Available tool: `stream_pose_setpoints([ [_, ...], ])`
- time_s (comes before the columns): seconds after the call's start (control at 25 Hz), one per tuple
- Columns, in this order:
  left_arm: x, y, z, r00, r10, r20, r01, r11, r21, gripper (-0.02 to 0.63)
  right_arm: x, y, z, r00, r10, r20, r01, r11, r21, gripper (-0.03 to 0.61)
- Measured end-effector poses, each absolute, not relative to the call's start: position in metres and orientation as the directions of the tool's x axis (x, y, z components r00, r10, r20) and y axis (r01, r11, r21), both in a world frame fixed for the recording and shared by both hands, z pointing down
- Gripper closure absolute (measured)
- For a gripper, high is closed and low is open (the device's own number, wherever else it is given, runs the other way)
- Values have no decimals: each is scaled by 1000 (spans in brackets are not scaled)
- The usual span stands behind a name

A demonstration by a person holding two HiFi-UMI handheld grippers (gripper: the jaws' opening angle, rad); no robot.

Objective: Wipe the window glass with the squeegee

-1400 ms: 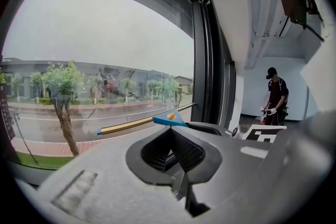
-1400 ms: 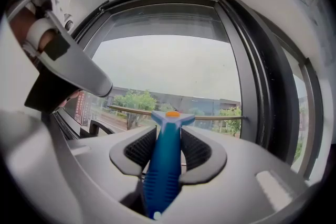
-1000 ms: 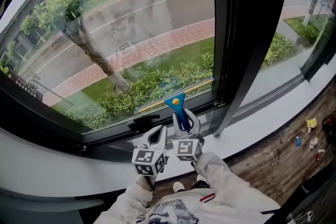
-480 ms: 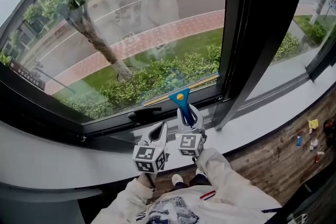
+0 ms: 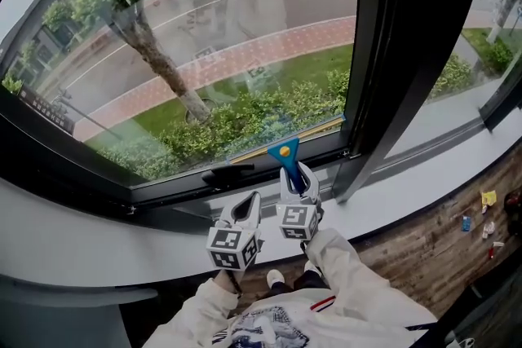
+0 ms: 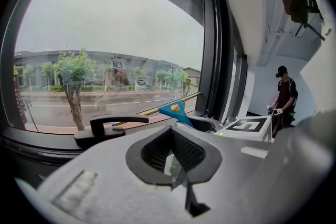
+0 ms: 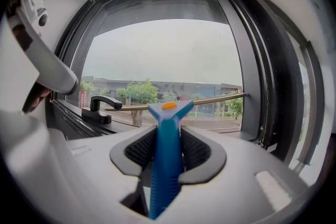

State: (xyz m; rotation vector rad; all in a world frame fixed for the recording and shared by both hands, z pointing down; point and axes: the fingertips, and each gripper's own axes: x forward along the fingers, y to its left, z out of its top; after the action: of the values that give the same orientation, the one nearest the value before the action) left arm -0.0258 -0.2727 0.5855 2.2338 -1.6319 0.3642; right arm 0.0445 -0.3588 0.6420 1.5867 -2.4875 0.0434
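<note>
My right gripper point(image 5: 294, 185) point(image 7: 167, 150) is shut on the blue handle of the squeegee point(image 5: 285, 155) point(image 7: 166, 134). Its head carries an orange dot, and its long yellowish blade point(image 7: 210, 100) lies against the bottom of the window glass point(image 5: 220, 37) point(image 7: 163, 60), just above the lower frame. My left gripper point(image 5: 243, 212) point(image 6: 173, 157) hangs beside the right one, a little lower and to its left, jaws shut with nothing between them. The squeegee head point(image 6: 173, 110) shows past it in the left gripper view.
A black window handle point(image 5: 228, 173) point(image 6: 105, 126) point(image 7: 100, 107) sits on the lower frame left of the squeegee. A thick dark mullion point(image 5: 400, 53) rises just right of the blade. A white sill point(image 5: 98, 248) runs below. A person point(image 6: 283, 94) stands far off indoors.
The squeegee and my right gripper have shifted slightly right and down along the bottom of the glass. The left gripper stays beside it.
</note>
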Motion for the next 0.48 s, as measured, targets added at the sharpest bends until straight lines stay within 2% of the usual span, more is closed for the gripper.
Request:
stream_pose_setpoints([
  [0.36, -31, -260, 592, 267, -869, 417, -964, -237, 123, 615, 42, -353, 640, -410, -886, 219, -902, 429, 47, 436],
  [0.48, -34, -254, 595, 249, -869, 428, -968, -217, 124, 615, 42, -350, 622, -406, -895, 184, -906, 420, 43, 436],
])
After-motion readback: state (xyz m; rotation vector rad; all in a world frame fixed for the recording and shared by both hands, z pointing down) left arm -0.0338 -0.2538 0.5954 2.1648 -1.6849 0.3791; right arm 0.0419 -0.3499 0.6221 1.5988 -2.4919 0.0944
